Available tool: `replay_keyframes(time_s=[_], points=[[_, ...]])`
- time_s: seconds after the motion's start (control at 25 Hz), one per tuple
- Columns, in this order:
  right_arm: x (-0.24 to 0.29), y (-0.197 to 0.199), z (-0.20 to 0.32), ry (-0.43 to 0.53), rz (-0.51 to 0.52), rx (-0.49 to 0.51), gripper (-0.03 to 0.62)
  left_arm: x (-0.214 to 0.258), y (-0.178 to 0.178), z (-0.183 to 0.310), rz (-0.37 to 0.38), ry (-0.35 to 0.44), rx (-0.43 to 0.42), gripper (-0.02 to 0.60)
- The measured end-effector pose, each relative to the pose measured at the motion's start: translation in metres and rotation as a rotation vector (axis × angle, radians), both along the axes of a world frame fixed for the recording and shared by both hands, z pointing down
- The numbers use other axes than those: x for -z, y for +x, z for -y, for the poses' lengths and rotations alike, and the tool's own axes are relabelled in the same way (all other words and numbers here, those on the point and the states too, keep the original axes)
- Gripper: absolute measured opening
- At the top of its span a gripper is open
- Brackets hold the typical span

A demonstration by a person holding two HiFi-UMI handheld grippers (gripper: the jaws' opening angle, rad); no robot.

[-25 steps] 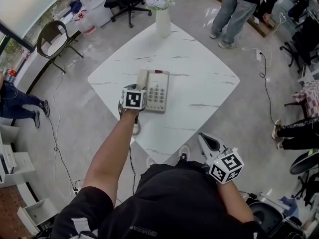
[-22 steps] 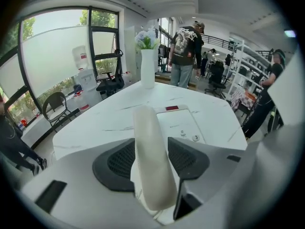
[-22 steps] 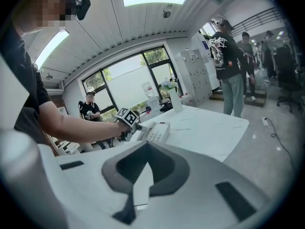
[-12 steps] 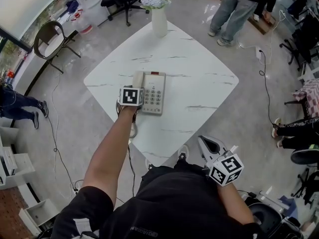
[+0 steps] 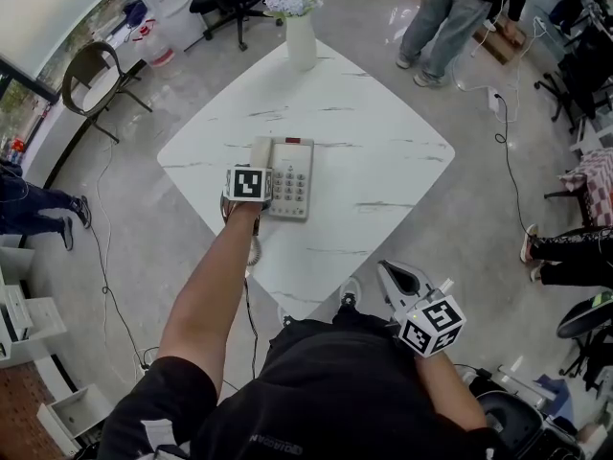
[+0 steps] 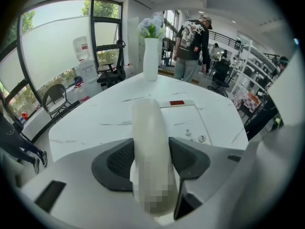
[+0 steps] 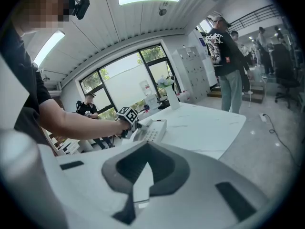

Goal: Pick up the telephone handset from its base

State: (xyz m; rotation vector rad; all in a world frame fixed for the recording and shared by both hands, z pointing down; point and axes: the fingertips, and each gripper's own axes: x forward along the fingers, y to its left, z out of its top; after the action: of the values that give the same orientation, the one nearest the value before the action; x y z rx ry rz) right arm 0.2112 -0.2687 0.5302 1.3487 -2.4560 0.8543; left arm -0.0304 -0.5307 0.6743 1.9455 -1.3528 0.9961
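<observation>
Left gripper (image 6: 151,156) has just been spreading its jaws, and they straddle the handset (image 6: 148,123), wide and not squeezing. The handset's long axis runs straight ahead of it, cradled on the base (image 6: 187,120). Right gripper (image 5: 397,278), jaws together and empty, hangs well back.

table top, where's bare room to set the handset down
Free: the wide right half between telephone and right corner; the strip between vase and telephone; the near corner. Crowded only left of centre, around the telephone and its handset.
</observation>
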Motion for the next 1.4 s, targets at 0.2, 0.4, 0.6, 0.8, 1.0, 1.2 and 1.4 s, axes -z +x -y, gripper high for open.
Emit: replay_keyframes(time_s=[0.2,0.4,0.6,0.8,1.0,1.2,1.4], points=[[0.005,-0.003,-0.004,0.012,-0.001,-0.010,0.000,0.006,-0.004,-0.003,0.033,0.017,-0.029,0.222],[0.011,-0.013,-0.008,0.031,-0.005,-0.016,0.000,0.018,-0.010,-0.011,0.015,0.028,-0.052,0.219],[0.019,-0.029,-0.016,0.052,-0.005,-0.015,0.000,0.040,-0.013,-0.022,-0.006,0.065,-0.085,0.219],[0.027,-0.047,-0.019,0.080,0.001,-0.023,0.000,0.061,-0.023,-0.037,-0.033,0.087,-0.102,0.219],[0.038,-0.065,-0.021,0.110,0.011,-0.024,0.000,0.088,-0.032,-0.051,-0.103,0.132,-0.111,0.219],[0.046,-0.077,-0.019,0.134,0.008,-0.013,0.000,0.122,-0.040,-0.071,-0.171,0.185,-0.118,0.219],[0.058,-0.090,-0.013,0.164,0.004,0.015,0.000,0.162,-0.046,-0.097,-0.248,0.253,-0.121,0.219]])
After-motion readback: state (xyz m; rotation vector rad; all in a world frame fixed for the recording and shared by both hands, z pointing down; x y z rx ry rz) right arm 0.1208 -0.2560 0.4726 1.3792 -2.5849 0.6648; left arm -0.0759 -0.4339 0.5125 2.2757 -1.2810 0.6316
